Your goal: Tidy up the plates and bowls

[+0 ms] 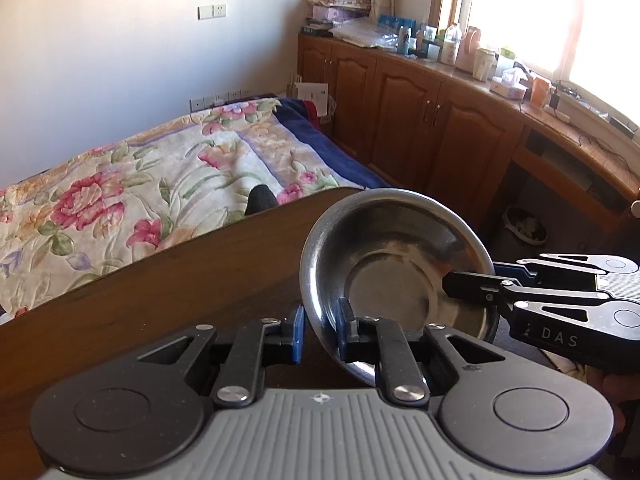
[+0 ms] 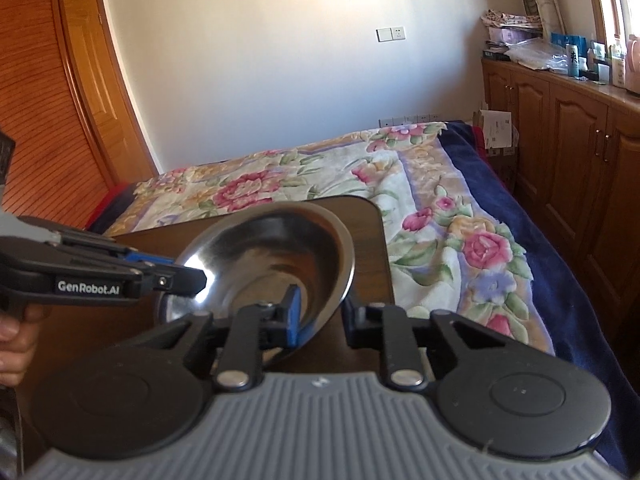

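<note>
Over at ten o'clock from the left wrist camera, the bed [image 1: 132, 184] takes up most of the room, under a floral quilt with a dark blue border. A run of brown wooden cabinets [image 1: 404, 120] stands along the window wall at two o'clock, its top crowded with bottles, boxes and papers, too small to tell apart. A louvred wooden door [image 2: 44, 116] shows at nine o'clock from the right wrist camera.

Nearer, the dark wooden tabletop [image 1: 152, 292] reaches from the bed's edge toward both cameras. Above it is the steel bowl [image 1: 392, 264], tilted with its hollow facing the cameras; its base sits low over the wood, though whether it touches I cannot tell.

Both tools are clamped on that bowl's rim. The left tool [image 1: 320, 330] has its blue-padded fingers [image 1: 298, 332] together on the near left part of the rim, one finger inside the bowl and one outside. The right tool [image 2: 320, 314] pinches the opposite side the same way. From the left wrist camera it enters at three o'clock, its black finger lying across the bowl's inside wall. From the right wrist camera the left tool comes in at nine o'clock, and a hand [image 2: 16, 340] grips its handle at the picture's edge.
</note>
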A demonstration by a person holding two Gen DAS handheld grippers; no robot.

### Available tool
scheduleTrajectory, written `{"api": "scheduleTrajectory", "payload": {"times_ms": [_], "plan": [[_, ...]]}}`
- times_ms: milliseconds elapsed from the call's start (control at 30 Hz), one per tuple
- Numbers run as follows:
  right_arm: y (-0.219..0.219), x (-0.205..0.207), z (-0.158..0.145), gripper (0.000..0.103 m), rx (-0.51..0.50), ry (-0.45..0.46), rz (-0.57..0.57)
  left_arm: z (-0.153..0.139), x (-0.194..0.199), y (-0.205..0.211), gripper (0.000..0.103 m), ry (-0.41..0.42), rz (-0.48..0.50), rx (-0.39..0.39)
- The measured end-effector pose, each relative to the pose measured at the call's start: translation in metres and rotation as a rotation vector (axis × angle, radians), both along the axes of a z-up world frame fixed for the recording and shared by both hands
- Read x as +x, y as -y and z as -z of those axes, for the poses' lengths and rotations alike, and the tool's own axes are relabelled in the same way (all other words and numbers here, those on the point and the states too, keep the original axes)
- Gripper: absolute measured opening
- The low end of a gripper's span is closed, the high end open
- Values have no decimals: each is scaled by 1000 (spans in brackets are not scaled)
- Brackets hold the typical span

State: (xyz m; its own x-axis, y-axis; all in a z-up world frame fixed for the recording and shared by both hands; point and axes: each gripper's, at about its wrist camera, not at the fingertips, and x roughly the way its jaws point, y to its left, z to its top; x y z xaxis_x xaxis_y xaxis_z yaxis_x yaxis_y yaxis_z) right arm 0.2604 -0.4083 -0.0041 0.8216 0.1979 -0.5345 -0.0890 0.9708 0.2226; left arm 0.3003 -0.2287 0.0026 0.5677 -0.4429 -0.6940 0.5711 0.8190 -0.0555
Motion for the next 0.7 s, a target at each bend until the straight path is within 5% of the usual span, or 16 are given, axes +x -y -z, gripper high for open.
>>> {"api": "scheduleTrajectory", "payload": {"times_ms": [700], "plan": [[-8,-35,-38,20,-28,91,15,-52,-59,-29,18,122,24,-45]]}}
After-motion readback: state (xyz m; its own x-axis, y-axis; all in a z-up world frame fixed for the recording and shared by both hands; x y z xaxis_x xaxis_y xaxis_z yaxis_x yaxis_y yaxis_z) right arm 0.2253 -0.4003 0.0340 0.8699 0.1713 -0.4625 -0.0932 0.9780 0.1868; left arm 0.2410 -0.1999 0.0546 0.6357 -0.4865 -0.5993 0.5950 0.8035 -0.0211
